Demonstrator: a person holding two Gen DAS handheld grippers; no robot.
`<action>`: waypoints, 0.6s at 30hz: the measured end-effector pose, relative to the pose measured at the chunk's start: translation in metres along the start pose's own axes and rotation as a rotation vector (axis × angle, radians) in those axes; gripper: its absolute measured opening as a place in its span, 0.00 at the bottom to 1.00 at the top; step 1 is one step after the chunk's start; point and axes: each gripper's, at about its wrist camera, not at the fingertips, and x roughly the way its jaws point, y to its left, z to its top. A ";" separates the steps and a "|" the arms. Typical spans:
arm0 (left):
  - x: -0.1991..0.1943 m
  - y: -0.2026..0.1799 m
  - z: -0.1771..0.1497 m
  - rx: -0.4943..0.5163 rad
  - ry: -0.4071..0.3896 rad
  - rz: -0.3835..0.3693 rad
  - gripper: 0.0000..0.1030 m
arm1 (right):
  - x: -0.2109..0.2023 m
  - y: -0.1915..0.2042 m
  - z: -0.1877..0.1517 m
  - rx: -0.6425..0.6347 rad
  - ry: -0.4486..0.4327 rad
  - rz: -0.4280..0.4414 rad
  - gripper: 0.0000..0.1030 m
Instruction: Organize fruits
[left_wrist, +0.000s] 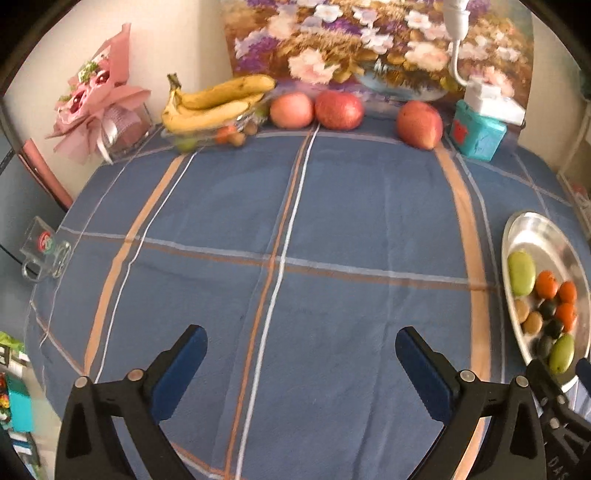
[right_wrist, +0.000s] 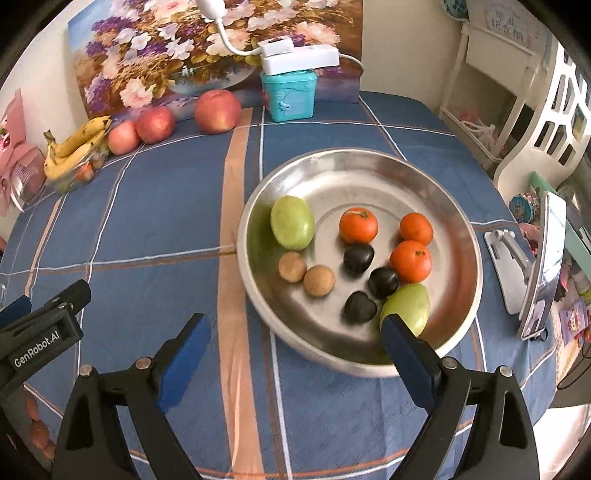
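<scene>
A silver metal bowl (right_wrist: 458, 236) sits on the blue checked tablecloth and holds two green fruits (right_wrist: 292, 222), three oranges (right_wrist: 358, 225), three dark plums (right_wrist: 358, 258) and two brown fruits (right_wrist: 319, 280). The bowl also shows in the left wrist view (left_wrist: 535, 229) at the right edge. My right gripper (right_wrist: 295, 332) is open and empty, just in front of the bowl's near rim. My left gripper (left_wrist: 301, 345) is open and empty over the bare cloth. Three apples (left_wrist: 340, 110) and a banana bunch (left_wrist: 214, 103) lie at the table's far edge.
A glass dish (left_wrist: 207, 138) with small fruits sits under the bananas. A teal box (right_wrist: 288, 94) with a white lamp base stands by a flower painting (right_wrist: 207, 48). A pink bouquet (left_wrist: 99, 107) is far left. A phone stand with a mirror (right_wrist: 543, 262) is right of the bowl.
</scene>
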 end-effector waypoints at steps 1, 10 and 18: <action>0.001 0.002 -0.002 0.003 0.019 0.004 1.00 | -0.001 0.001 -0.001 -0.001 0.000 -0.002 0.91; 0.008 0.017 -0.023 -0.037 0.142 -0.004 1.00 | -0.009 0.007 -0.014 -0.009 0.000 -0.020 0.91; 0.009 0.022 -0.030 -0.047 0.185 -0.025 1.00 | -0.009 0.010 -0.016 -0.011 0.008 -0.028 0.91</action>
